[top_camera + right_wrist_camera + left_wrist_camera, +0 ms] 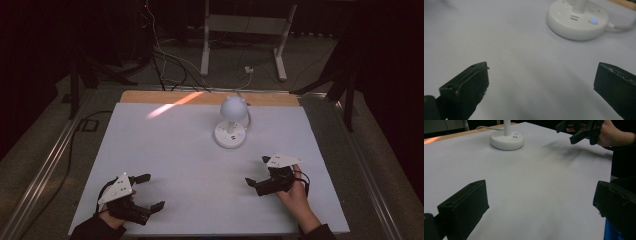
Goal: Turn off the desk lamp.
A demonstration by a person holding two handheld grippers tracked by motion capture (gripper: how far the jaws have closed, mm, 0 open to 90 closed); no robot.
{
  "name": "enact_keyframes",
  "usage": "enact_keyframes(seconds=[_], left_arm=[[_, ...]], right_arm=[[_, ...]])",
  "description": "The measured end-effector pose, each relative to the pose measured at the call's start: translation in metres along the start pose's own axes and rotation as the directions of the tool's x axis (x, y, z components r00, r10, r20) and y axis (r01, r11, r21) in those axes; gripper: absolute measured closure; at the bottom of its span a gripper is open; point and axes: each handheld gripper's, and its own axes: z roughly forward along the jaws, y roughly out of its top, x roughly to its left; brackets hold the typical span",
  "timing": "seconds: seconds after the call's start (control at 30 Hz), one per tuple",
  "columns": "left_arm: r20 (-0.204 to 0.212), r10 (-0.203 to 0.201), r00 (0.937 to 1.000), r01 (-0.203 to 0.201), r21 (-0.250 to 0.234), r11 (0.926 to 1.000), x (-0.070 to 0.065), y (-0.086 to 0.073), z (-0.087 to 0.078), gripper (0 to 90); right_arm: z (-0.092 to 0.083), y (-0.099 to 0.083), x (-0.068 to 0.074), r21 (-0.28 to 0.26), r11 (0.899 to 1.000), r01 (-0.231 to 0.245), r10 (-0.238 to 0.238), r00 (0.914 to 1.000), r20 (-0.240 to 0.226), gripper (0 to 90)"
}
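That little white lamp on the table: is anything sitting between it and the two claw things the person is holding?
Nothing visible. Bare white table lies between the lamp and both the left gripper and the right gripper, whose jaws stand open and hold nothing.

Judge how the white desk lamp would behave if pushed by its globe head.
The lamp would probably tip rather than slide: round head high on a thin stem. Its wide round base should resist somewhat. The trailing cord may tug it.

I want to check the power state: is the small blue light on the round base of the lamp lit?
Yes, in the right gripper view a small blue light glows on the white round base of the lamp.
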Motion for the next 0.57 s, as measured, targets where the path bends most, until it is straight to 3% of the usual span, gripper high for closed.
enact_keyframes(seconds=[0.3, 0.4, 0.57], left_arm=[[0.004, 0.0, 1.0, 0.0, 0.0, 1.0, 0.0, 0.0, 0.0, 0.5], [0.003, 0.0, 1.0, 0.0, 0.002, 1.0, 0.0, 0.0, 0.001, 0.5], [0.003, -0.001, 1.0, 0.001, 0.001, 1.0, 0.0, 0.0, 0.001, 0.5]], right_arm=[[-0.019, -0.021, -0.007, 0.005, 0.999, -0.042, 0.042, 0.999, 0.017, 0.0], [-0.02, -0.024, -0.009, 0.001, 0.998, -0.061, 0.061, 0.998, 0.013, 0.0], [-0.018, -0.024, -0.01, 0.003, 0.999, -0.052, 0.052, 0.9986, 0.011, 0.0]])
